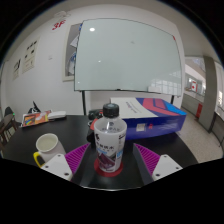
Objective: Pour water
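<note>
The gripper (108, 160) has its magenta-padded fingers (72, 158) spread wide. A clear plastic water bottle with a black cap and pink label (110, 141) stands upright between them on the dark table (185, 148), gaps either side. Left of the bottle sits a yellow mug (45, 147); behind the bottle lies a blue box (150, 112). The cap appears on, so grasping and pouring seem still ahead.

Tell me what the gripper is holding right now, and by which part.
Nothing firmly, as far as shows: the clear plastic water bottle with a black cap stands between the gripper's purple-padded fingers, level with its lower body; gaps show at both sides.
</note>
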Demonstrator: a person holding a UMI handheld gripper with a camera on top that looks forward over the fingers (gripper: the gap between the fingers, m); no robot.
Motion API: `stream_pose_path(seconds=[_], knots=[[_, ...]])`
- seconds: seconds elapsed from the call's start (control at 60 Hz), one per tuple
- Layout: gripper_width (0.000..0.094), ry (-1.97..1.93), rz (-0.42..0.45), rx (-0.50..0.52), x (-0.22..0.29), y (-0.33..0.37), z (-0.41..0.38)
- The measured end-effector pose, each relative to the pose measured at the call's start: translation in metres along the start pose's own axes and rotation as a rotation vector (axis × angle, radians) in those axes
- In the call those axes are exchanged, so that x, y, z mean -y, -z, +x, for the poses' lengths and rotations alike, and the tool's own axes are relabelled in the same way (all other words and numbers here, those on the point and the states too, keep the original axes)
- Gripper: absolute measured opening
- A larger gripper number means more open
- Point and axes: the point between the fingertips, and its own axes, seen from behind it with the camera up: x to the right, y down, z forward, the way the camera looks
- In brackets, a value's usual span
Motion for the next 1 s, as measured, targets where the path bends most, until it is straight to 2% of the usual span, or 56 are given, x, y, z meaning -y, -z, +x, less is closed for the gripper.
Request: stream_pose_path(seconds=[0.233, 0.567, 0.783, 1.0], knots=[[0.0847, 0.033, 0.0, -0.047, 0.01, 0.129, -0.019], [0.0838, 0.021, -0.029, -0.073, -0.019, 0.307, -0.074], [0.0837, 0.028, -0.046, -0.086, -0.035, 0.354, -0.085], [0.0839, 0.047, -0.016, -0.117, -0.021, 0.363, -0.079]])
